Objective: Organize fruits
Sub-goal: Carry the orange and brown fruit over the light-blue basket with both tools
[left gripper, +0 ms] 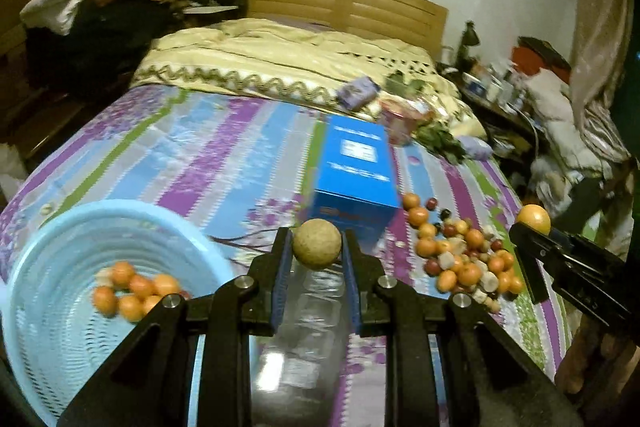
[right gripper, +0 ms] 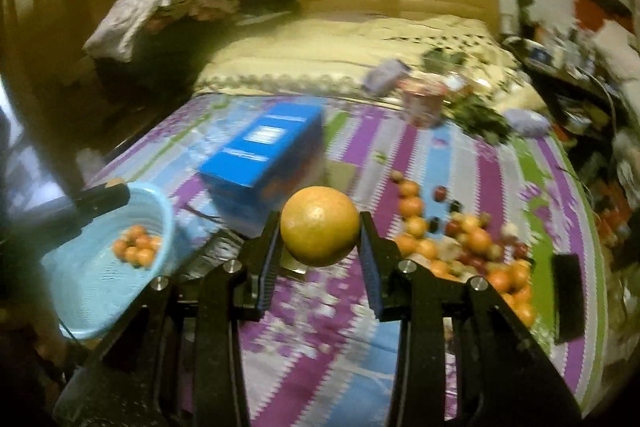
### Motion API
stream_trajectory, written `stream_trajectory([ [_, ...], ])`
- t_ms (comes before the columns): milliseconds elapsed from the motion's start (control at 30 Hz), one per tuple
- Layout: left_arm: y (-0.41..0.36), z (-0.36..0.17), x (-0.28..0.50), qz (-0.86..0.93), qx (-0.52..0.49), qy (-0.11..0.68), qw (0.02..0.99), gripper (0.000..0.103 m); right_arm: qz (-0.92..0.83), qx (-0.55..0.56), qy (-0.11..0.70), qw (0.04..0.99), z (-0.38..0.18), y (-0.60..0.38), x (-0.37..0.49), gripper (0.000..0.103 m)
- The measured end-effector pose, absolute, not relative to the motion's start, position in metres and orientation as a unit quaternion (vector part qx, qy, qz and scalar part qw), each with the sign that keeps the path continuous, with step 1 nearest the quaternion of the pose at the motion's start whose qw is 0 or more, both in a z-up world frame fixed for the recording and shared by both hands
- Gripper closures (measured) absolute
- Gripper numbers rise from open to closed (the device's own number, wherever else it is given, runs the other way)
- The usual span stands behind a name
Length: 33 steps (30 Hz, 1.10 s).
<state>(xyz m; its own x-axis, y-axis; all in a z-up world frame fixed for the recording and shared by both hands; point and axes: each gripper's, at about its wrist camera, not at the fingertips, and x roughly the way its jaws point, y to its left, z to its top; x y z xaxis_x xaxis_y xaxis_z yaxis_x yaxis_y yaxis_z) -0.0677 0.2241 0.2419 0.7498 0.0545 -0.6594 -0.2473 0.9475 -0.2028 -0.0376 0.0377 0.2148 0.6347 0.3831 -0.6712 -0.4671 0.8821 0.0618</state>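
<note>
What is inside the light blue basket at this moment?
The light blue basket holds a small cluster of orange fruits on its floor. The left gripper covers the basket's near right part, so anything there cannot be seen.

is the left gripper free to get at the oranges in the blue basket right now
Probably not. The left gripper is shut on a tan round fruit, so its jaws are occupied. The way looks clear otherwise: the blue basket sits open beside it, its oranges uncovered.
</note>
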Motion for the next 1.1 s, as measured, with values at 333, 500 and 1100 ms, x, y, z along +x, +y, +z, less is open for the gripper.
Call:
stream_trajectory([
  [333, 0.306, 0.245, -0.105, 0.134, -0.167, 0.352, 0.911, 0.078, 0.31, -0.082, 0.372, 0.871, 0.217, 0.135, -0.049, 0.066],
  [500, 0.344, 0.24, -0.123, 0.16, -0.181, 0.356, 0.902, 0.078, 0.344, -0.098, 0.388, 0.849, 0.213, 0.18, -0.056, 0.066],
  [1100, 0.441, 0.194, -0.163, 0.208, -0.228, 0.408, 0.859, 0.078, 0.398, -0.155, 0.481, 0.765, 0.171, 0.279, -0.065, 0.066],
])
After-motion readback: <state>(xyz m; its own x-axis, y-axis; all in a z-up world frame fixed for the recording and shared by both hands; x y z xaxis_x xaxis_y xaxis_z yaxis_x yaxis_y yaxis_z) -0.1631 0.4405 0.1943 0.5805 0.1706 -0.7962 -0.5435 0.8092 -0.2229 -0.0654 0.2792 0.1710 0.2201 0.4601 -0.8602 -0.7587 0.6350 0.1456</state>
